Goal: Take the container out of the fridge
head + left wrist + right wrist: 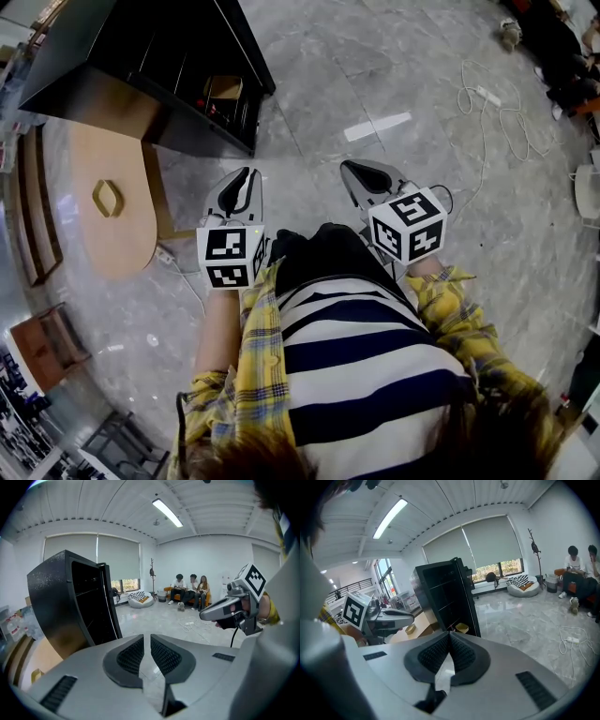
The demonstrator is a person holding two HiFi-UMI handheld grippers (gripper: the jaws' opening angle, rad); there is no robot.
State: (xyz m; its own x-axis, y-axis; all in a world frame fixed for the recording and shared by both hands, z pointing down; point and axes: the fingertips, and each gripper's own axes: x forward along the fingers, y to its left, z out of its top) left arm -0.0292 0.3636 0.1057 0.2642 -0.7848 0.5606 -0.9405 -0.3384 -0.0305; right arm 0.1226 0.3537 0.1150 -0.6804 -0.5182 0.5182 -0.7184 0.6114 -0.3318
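Note:
A black fridge stands ahead on my left with its door open. A tan container sits low inside it; the right gripper view shows the container as a yellowish tub at the foot of the fridge. In the left gripper view the fridge shows only dark shelves. My left gripper hangs over the floor short of the fridge, its jaws empty with only a thin slit between them. Beside it, my right gripper is shut on nothing, pads touching.
A rounded wooden table with a small ring-shaped object stands left of the fridge. A white cable and power strip lie on the marble floor at right. Several people sit at the far wall near a beanbag.

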